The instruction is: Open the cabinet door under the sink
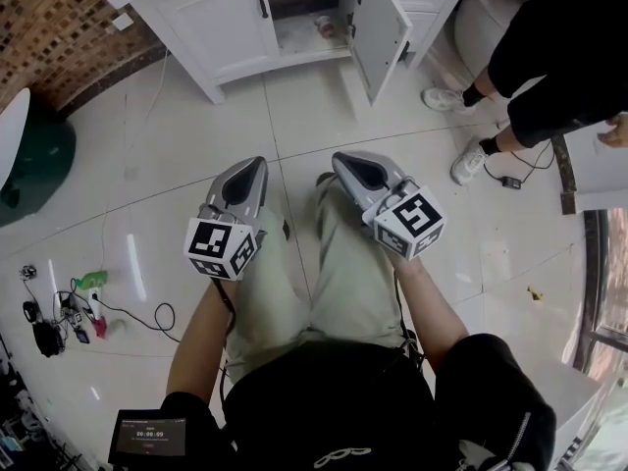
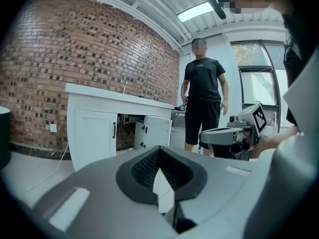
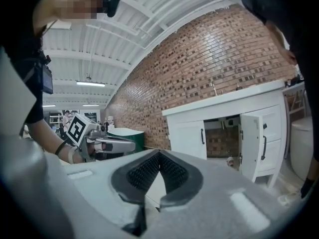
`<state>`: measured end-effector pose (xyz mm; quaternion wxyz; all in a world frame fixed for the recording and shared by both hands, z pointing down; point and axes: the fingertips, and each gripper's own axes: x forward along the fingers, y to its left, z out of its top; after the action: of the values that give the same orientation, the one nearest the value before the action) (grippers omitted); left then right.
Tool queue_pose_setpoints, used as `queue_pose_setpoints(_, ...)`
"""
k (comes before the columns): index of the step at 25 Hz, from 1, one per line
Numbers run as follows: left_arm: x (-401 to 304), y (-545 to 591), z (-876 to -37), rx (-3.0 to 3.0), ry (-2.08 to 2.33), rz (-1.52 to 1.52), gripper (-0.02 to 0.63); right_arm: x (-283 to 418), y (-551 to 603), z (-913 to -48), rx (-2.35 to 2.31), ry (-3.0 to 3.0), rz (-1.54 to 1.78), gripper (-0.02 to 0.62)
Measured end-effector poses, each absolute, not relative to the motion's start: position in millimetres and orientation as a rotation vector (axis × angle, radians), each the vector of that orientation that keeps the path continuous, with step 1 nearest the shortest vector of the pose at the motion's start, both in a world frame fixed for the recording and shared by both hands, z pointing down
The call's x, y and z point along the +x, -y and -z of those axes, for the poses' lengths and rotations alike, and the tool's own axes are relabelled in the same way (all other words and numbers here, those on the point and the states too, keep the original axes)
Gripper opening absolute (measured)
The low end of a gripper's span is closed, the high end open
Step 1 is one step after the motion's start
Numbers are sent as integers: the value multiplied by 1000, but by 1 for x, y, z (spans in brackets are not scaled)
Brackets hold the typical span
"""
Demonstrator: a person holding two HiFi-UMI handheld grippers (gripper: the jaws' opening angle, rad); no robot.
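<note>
The cabinet door [image 1: 378, 32] under the sink stood swung wide, well ahead of both tongs, so the task looked done, with the left gripper [image 1: 258, 164] and the right gripper [image 1: 340, 158] closed on nothing and the neighbouring door [image 1: 221, 18] shut.

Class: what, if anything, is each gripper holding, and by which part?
Nothing. The left gripper and right gripper are both shut and empty, well away from the open cabinet door.

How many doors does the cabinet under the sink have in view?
2. The closed door at left; the open door, swung outward, at right. No others appear hidden.
</note>
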<state>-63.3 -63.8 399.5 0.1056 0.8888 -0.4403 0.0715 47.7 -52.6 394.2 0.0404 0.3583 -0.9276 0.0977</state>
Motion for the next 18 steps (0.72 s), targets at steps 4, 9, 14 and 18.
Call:
queue_pose_setpoints(4, -69, 30, -399, 2617, 1338, -200, 15, 45, 21, -393, 1094, 2876, -251, -8)
queue_pose_setpoints(9, -76, -3, -400, 2595, 1374, -172, 15, 50, -8, -394, 1111, 2906, -251, -9)
queue_pose_setpoints(14, -78, -25, -406, 2589, 1396, -207, 15, 46, -26, -401, 1040, 2886, -253, -9)
queue_pose_setpoints(18, -79, -32, -407, 2584, 1400, -199, 15, 50, -32, -405, 1031, 2859, -262, -8)
